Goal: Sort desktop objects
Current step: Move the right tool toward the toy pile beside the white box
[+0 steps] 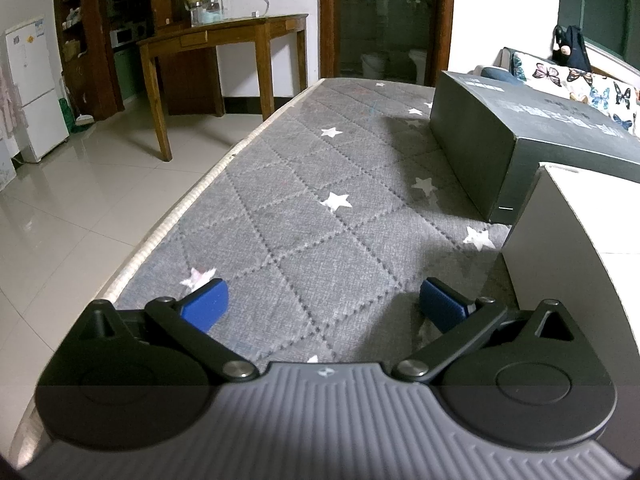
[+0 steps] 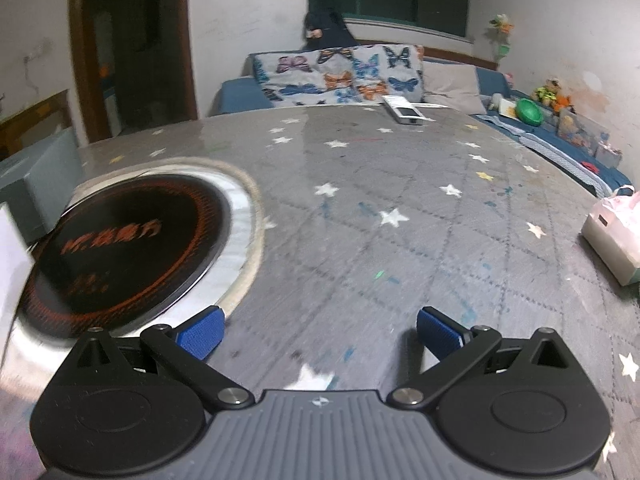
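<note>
A white handset-like device (image 2: 406,113) lies at the far edge of the star-patterned tablecloth (image 2: 360,240), and a pale pink box (image 2: 614,236) sits at the cloth's right edge; these look like your things to sort, though the task names none. Your right gripper (image 2: 318,330) hovers with jaws spread wide and empty, well apart from both. Your left gripper (image 1: 320,304) is likewise wide and holding nothing over bare cloth. You appear to be between picks, so the next move calls for reaching out to one item. Nearer in, the round black cooktop (image 2: 120,248) lies to the right gripper's left, while a dark box (image 1: 528,136) and a white box (image 1: 576,264) crowd the left gripper's right side.
</note>
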